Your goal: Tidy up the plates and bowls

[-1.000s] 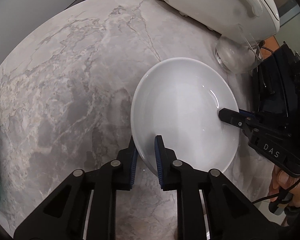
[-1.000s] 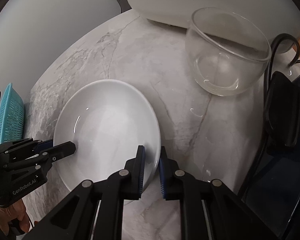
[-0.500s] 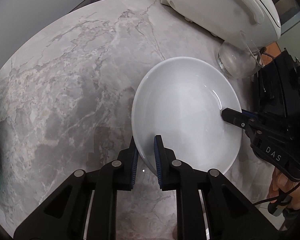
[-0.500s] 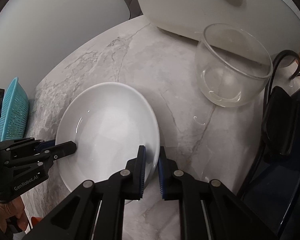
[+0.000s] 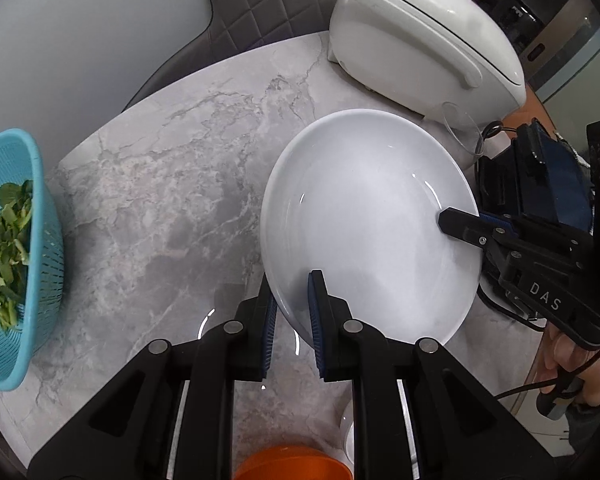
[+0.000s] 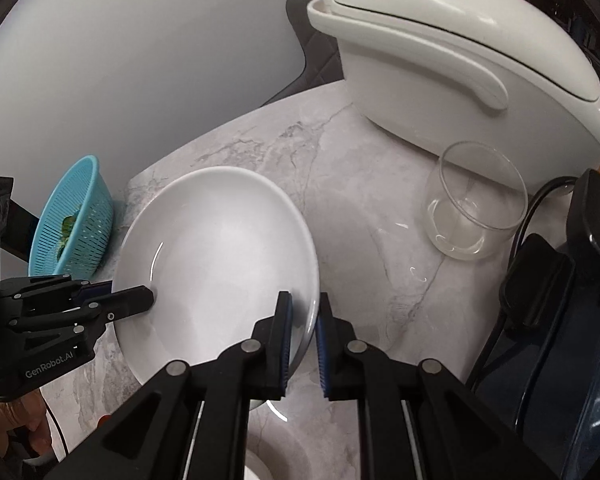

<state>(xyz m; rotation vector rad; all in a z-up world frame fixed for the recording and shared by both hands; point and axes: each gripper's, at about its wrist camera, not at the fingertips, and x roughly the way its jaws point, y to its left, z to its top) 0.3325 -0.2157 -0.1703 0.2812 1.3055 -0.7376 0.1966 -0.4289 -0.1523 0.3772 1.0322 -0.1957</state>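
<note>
A large white plate (image 5: 364,216) is held above the grey marble table (image 5: 160,200) by both grippers. My left gripper (image 5: 292,300) is shut on its near left rim. My right gripper (image 6: 302,316) is shut on its right rim; it shows in the left wrist view (image 5: 460,224) at the plate's right edge. The plate also shows in the right wrist view (image 6: 220,260), with the left gripper (image 6: 140,300) at its left rim. A clear glass bowl (image 6: 476,208) sits on the table to the right.
A white rice cooker (image 6: 460,64) stands at the back right. A blue colander with greens (image 5: 12,248) sits at the left table edge. An orange bowl rim (image 5: 292,464) and another white dish rim (image 6: 260,468) lie below the grippers. Dark devices and cables (image 6: 548,288) lie at the right.
Both grippers have risen and drawn back with the plate. More of the table, the colander and the rice cooker has come into view.
</note>
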